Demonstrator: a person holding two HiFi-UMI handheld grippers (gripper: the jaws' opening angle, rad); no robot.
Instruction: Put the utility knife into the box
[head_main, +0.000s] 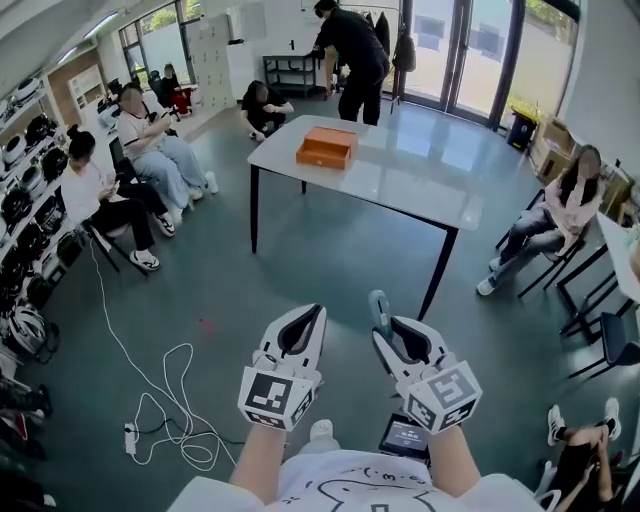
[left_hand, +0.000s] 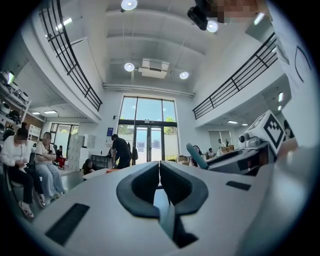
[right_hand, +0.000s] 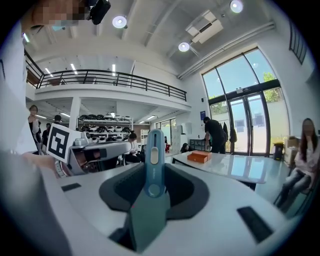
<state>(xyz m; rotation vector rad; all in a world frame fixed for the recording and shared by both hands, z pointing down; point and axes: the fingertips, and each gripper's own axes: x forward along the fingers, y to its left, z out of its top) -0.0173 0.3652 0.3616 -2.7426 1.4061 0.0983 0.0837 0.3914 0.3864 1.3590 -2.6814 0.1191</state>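
Observation:
My right gripper (head_main: 390, 325) is shut on a blue-grey utility knife (right_hand: 154, 165), which stands up between its jaws with its end sticking out past the tips (head_main: 379, 308). My left gripper (head_main: 305, 322) is shut with nothing between its pads (left_hand: 160, 180). Both are held low in front of me, side by side, well short of the table. The orange box (head_main: 327, 147) lies on the far left part of the pale table (head_main: 420, 170). In the right gripper view the box (right_hand: 199, 157) shows ahead to the right.
Dark table legs (head_main: 437, 272) stand ahead of me. A white cable (head_main: 165, 400) with a power strip lies on the floor to my left. Several people sit around the room, one on a chair (head_main: 560, 225) at the right, and one stands behind the table.

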